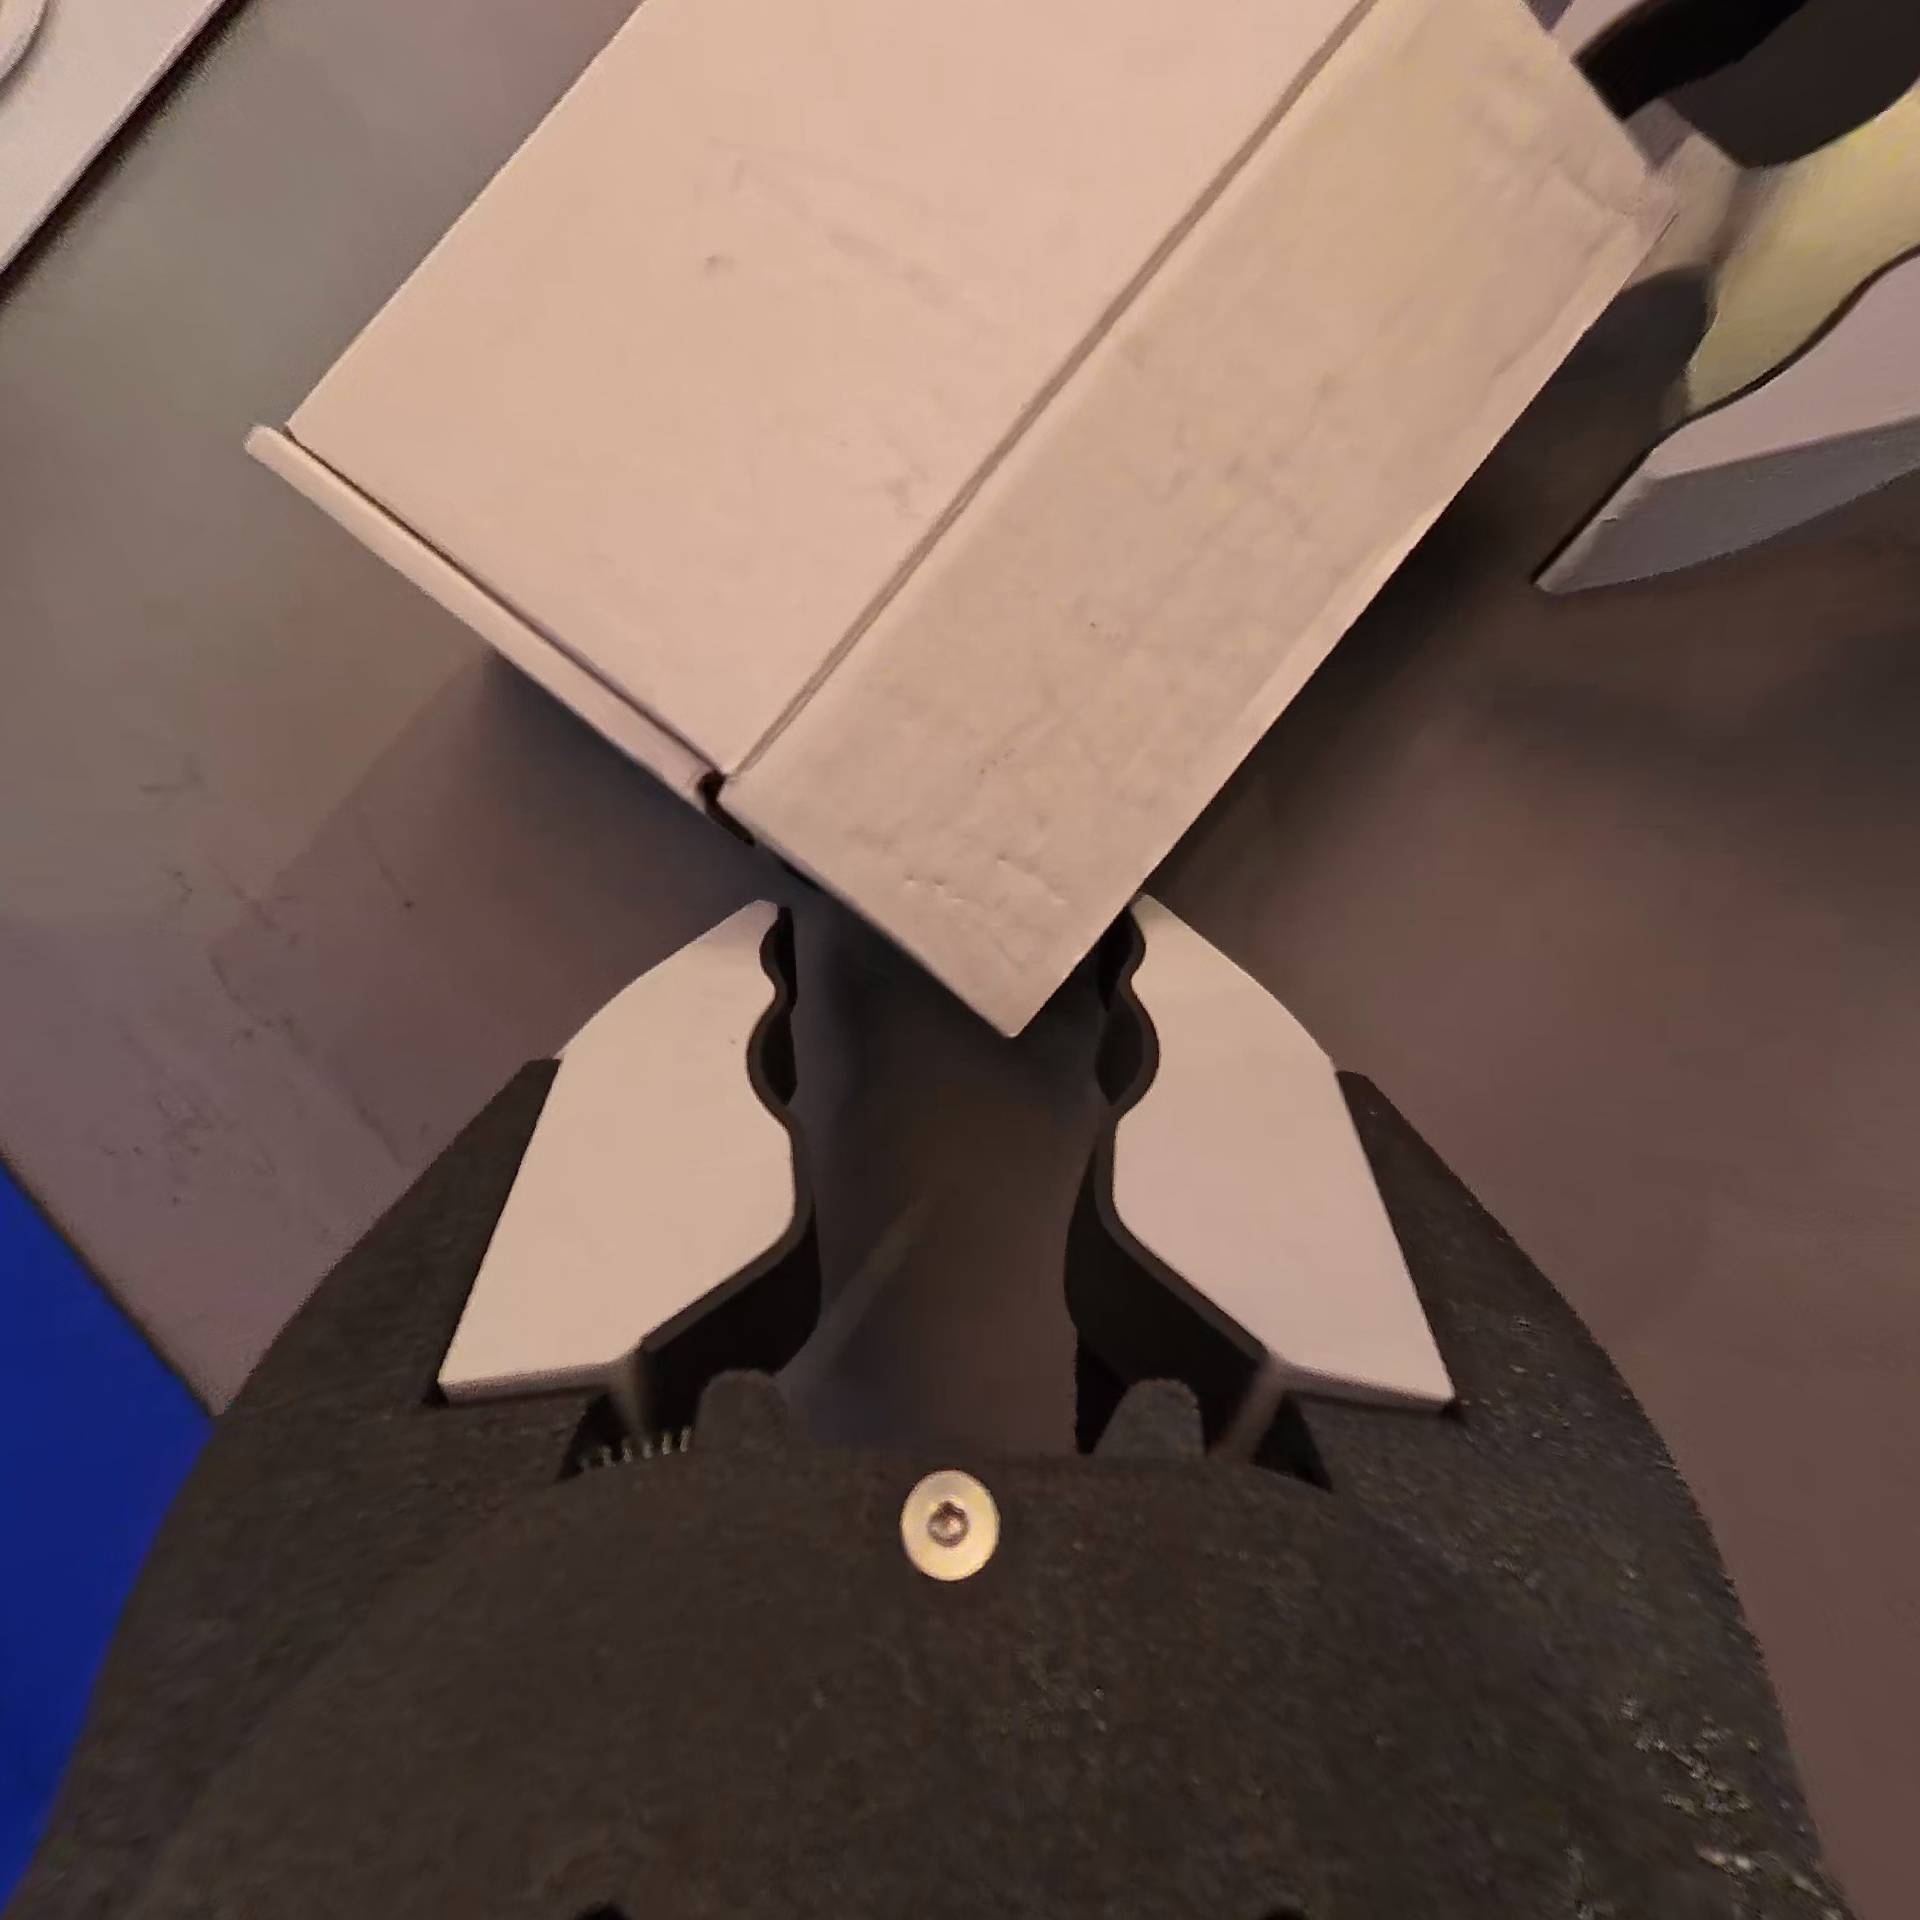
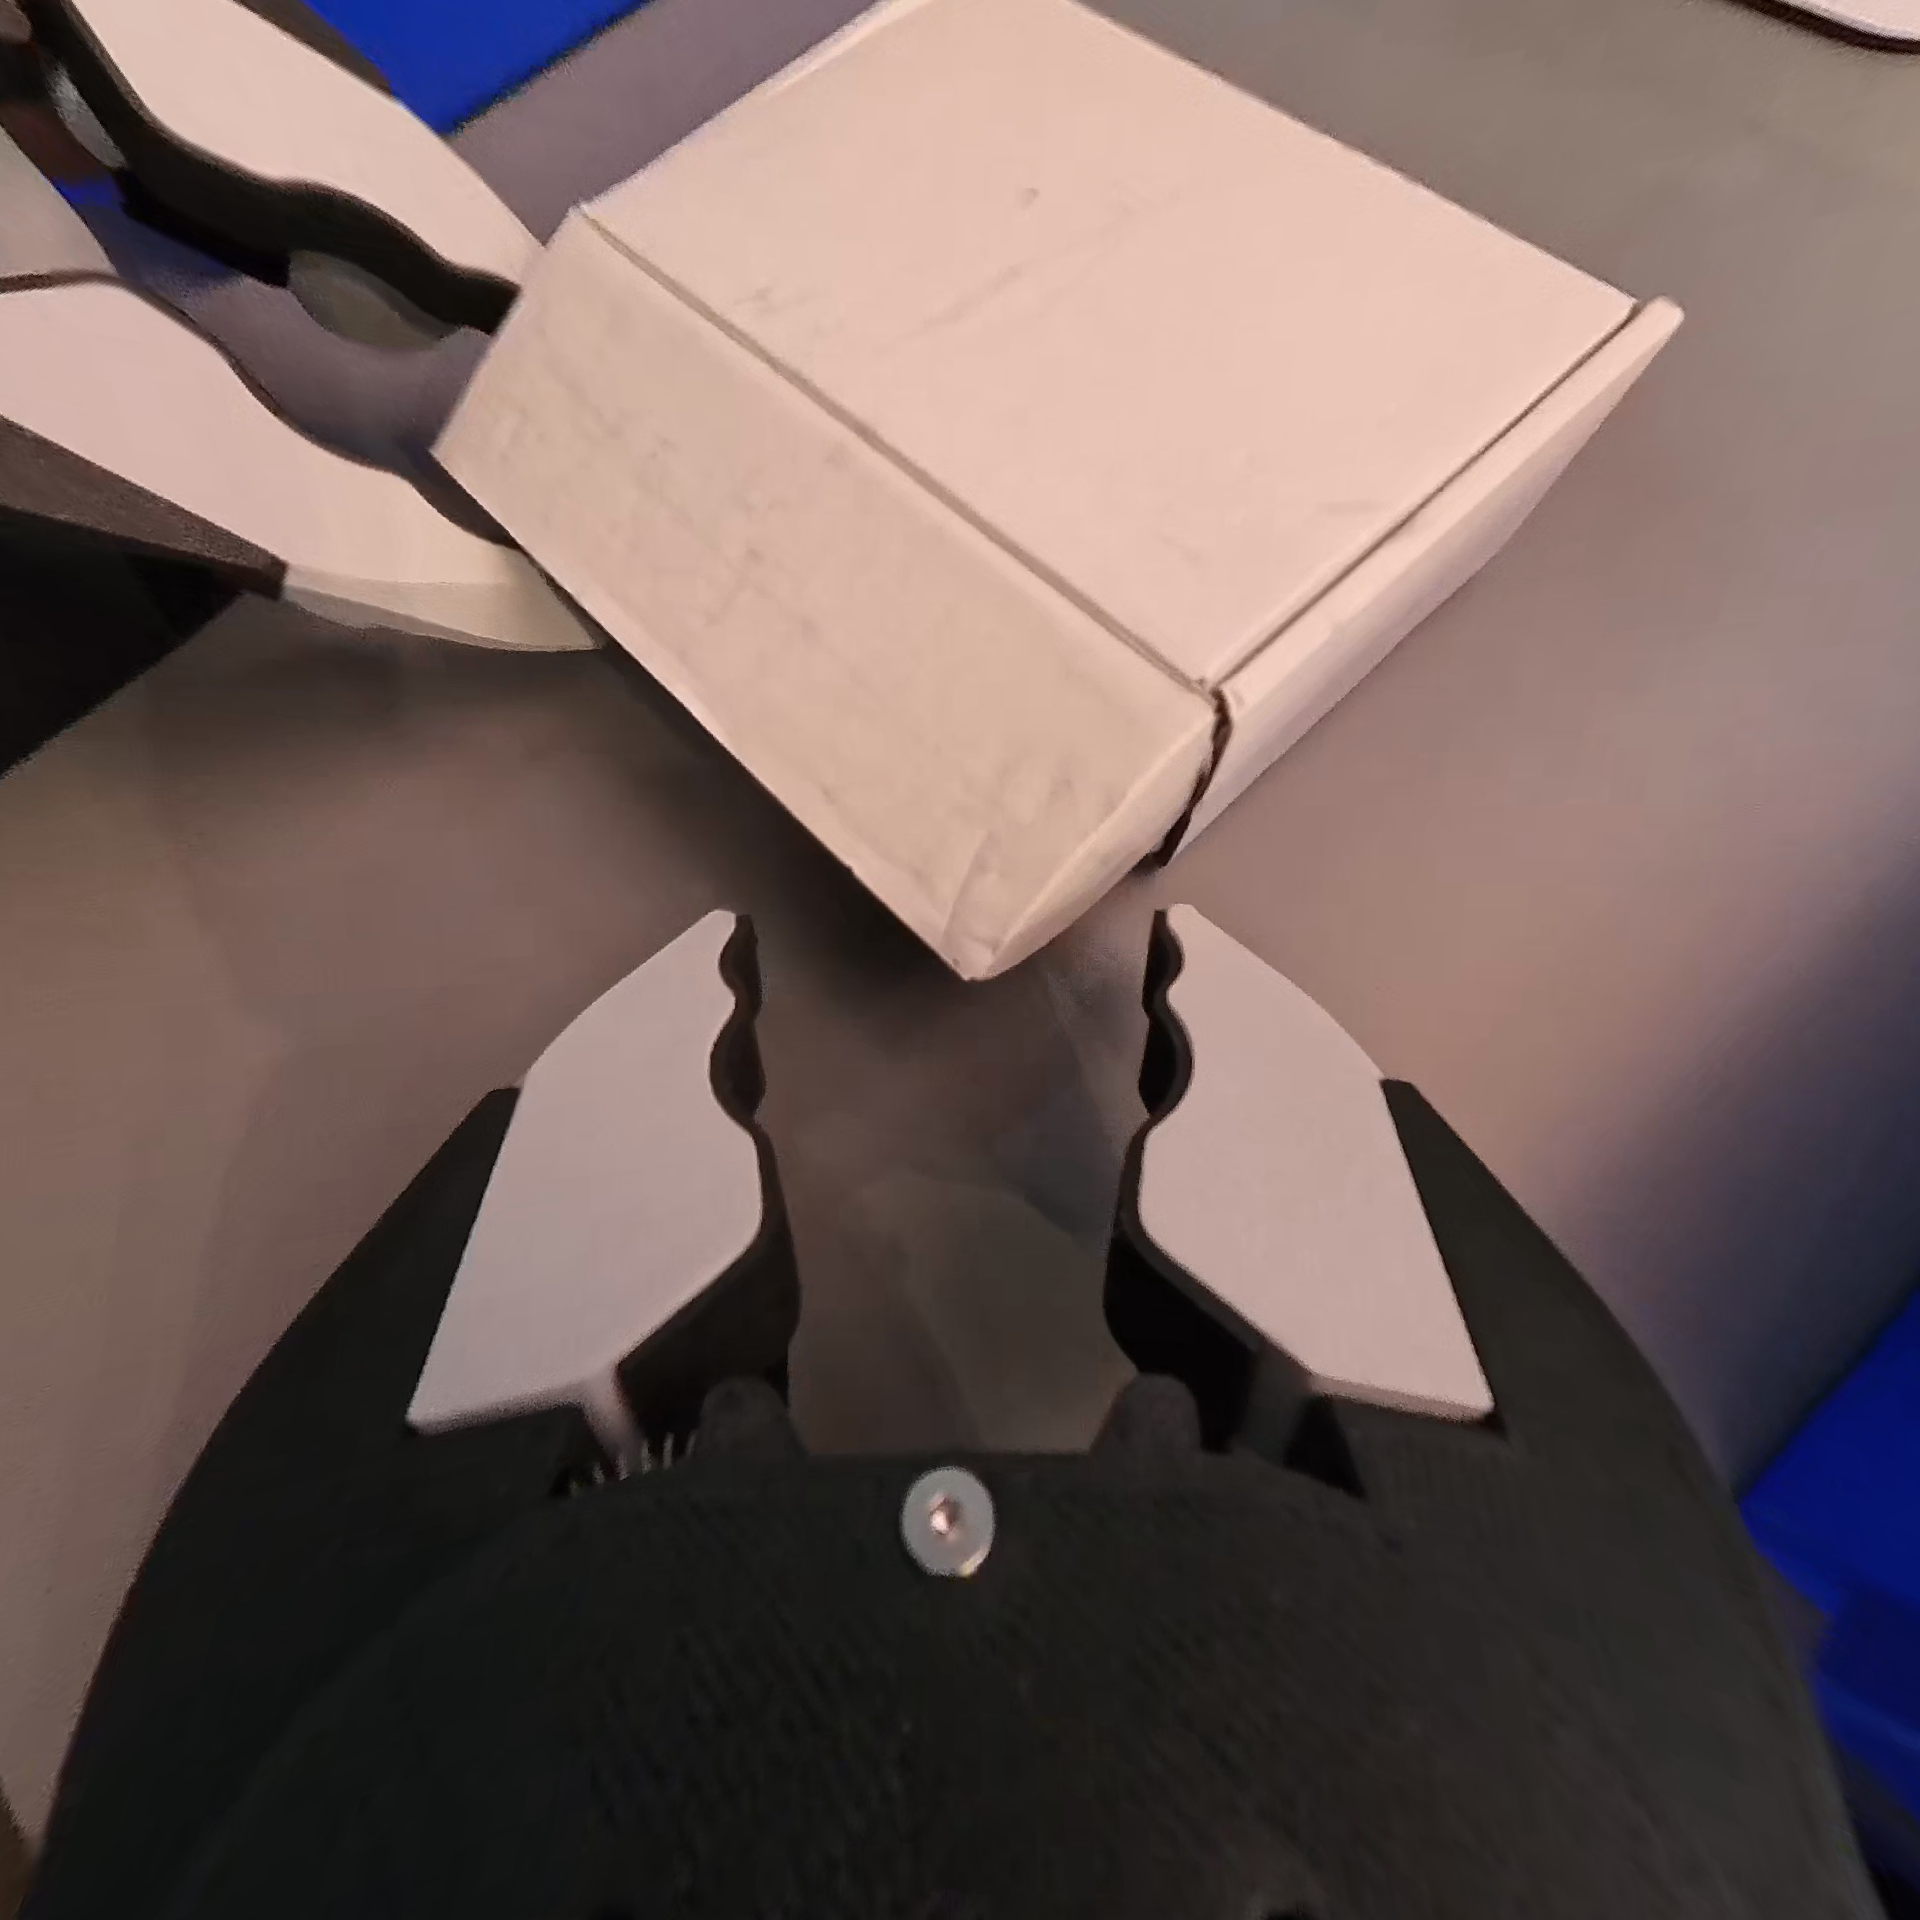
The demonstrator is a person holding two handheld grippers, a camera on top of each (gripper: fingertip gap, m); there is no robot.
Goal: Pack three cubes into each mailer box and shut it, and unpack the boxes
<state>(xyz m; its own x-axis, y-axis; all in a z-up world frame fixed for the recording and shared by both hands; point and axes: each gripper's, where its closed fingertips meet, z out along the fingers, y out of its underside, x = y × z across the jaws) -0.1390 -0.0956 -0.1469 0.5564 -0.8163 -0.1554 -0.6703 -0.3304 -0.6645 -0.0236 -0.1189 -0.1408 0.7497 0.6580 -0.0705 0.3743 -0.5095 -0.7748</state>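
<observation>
A closed white mailer box [image 1: 935,499] lies on the grey table [image 1: 312,831]. The left tool [image 1: 954,914] and right tool [image 2: 954,920] each face a near corner of the box, fingers spread apart, holding nothing.

— Do you see any words, numbers or brand marks to read?
— No, none. The white mailer box [image 1: 831,416] has only faint scuffs on its lid and side, and both views show no label or sign.
</observation>
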